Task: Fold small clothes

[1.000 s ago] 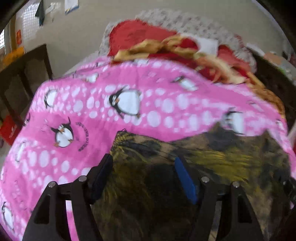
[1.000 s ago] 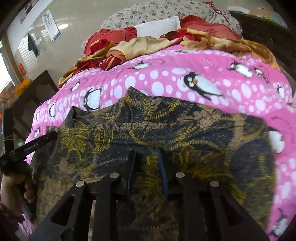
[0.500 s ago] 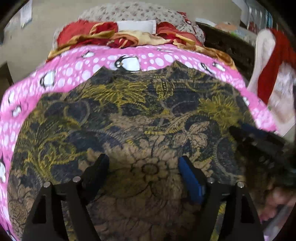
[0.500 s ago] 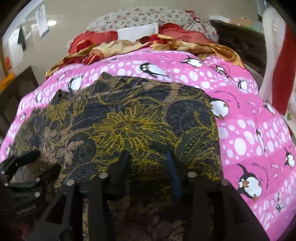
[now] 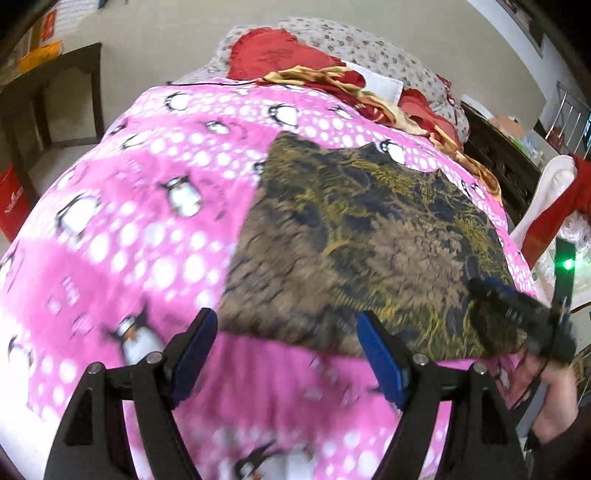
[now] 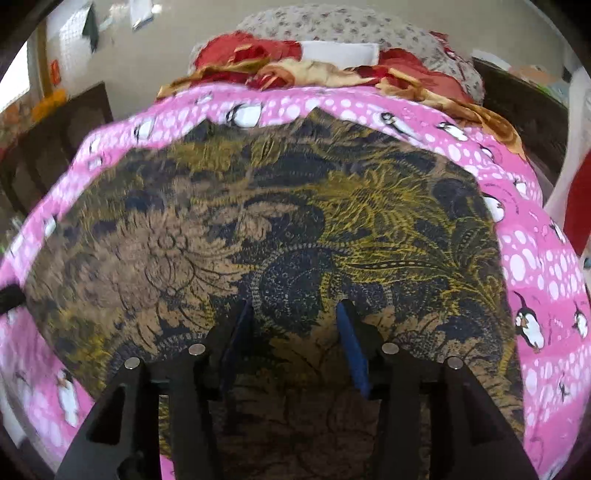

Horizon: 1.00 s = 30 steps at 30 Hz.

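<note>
the batik cloth lies ahead-right of the spread, empty left gripper; the right gripper, parted, sits over it, nearer.

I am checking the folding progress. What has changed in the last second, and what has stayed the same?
The left gripper has drawn back off the batik cloth toward its left edge, jaws open over the pink penguin blanket. The right gripper stays over the cloth, open. The cloth still lies flat; the pillows are unmoved.
</note>
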Each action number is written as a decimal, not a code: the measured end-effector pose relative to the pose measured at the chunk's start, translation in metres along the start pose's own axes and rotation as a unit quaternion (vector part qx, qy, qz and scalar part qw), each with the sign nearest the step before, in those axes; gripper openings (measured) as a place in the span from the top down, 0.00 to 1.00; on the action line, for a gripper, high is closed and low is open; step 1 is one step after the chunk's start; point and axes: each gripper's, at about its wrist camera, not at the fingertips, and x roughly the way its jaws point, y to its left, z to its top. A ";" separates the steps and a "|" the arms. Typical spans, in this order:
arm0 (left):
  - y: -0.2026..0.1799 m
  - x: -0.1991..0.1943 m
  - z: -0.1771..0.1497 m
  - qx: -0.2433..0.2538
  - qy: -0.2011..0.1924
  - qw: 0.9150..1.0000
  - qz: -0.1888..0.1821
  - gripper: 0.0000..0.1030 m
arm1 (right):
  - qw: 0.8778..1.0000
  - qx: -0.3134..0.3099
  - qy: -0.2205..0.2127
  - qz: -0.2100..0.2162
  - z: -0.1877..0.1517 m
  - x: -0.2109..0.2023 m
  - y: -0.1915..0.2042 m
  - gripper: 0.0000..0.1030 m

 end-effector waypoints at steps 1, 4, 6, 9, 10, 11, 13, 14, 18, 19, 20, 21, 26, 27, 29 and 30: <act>0.004 -0.001 -0.005 -0.010 0.006 1.000 -0.008 0.16 | 1.000 0.006 0.000 -0.010 0.002 -0.006 -0.001 0.63; 0.011 0.008 -0.022 -0.036 0.037 0.998 -0.041 0.15 | 0.998 -0.006 -0.054 -0.004 -0.003 -0.036 0.005 0.63; 0.011 0.012 -0.027 -0.045 0.031 0.997 -0.052 0.12 | 0.998 -0.016 -0.062 0.014 -0.011 -0.037 0.010 0.63; 0.015 0.016 -0.024 -0.080 0.032 0.993 -0.084 0.01 | 1.000 -0.023 -0.016 0.013 -0.026 -0.010 0.014 0.61; 0.016 0.018 -0.021 -0.088 0.032 0.991 -0.091 0.01 | 0.999 -0.025 -0.026 0.012 -0.027 -0.010 0.015 0.60; 0.017 0.020 -0.018 -0.098 0.031 0.987 -0.119 0.01 | 0.999 -0.025 -0.025 0.011 -0.026 -0.010 0.015 0.59; 0.019 0.027 -0.013 -0.119 0.035 0.977 -0.175 0.01 | 0.999 -0.031 -0.025 0.002 -0.026 -0.009 0.019 0.58; 0.020 0.031 -0.013 -0.134 0.035 0.970 -0.202 0.01 | 0.999 -0.037 -0.027 -0.004 -0.027 -0.009 0.022 0.58; 0.020 0.036 -0.012 -0.171 0.041 0.952 -0.251 0.01 | 0.999 -0.036 -0.030 -0.002 -0.031 -0.012 0.025 0.57; 0.018 0.036 -0.015 -0.181 0.049 0.944 -0.273 0.02 | 0.999 -0.035 -0.030 -0.001 -0.031 -0.012 0.024 0.57; 0.017 0.033 -0.014 -0.179 0.050 0.944 -0.274 0.03 | 0.999 -0.034 -0.031 0.000 -0.031 -0.011 0.024 0.57; 0.019 0.032 -0.009 -0.173 0.040 0.947 -0.268 0.05 | 0.999 -0.035 -0.031 -0.001 -0.031 -0.012 0.024 0.57; 0.049 0.044 0.004 -0.240 0.024 0.935 -0.260 0.19 | 0.999 -0.036 -0.031 -0.002 -0.029 -0.010 0.024 0.57; 0.043 0.043 0.004 -0.227 0.029 0.940 -0.255 0.17 | 0.999 -0.035 -0.030 -0.001 -0.029 -0.010 0.024 0.56; 0.036 0.043 0.004 -0.202 0.032 0.949 -0.241 0.16 | 0.999 -0.034 -0.030 0.001 -0.030 -0.011 0.025 0.56; 0.032 0.041 0.003 -0.194 0.027 0.953 -0.232 0.16 | 0.999 -0.034 -0.031 0.001 -0.030 -0.011 0.024 0.56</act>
